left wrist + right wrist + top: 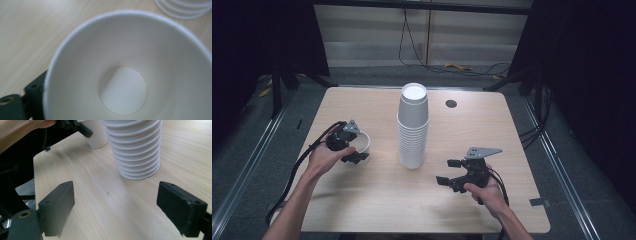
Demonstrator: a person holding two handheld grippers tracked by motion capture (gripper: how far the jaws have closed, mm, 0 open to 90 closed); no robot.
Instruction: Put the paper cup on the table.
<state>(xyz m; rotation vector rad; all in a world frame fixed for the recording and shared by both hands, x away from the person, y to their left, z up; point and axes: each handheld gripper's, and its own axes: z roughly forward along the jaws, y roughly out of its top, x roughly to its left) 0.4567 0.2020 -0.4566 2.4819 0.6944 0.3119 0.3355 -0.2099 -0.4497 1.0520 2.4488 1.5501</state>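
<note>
A single white paper cup (363,141) stands upright on the left part of the wooden table (472,135). My left gripper (356,156) is shut on its rim from the near side. The left gripper view looks down into the cup (125,62), with one black finger (35,91) against the outside of its wall; the other finger is hidden. A tall stack of white paper cups (413,130) stands mouth-up at the table's middle. My right gripper (447,171) rests to the right of the stack, open, its jaws (116,205) wide apart with bare wood between them and the stack's base (136,150) beyond.
A dark round grommet hole (451,103) sits in the table behind the stack. Black cables trail from both grippers toward the near edge. Dark curtains and stand legs flank the table, and cables lie on the floor beyond it.
</note>
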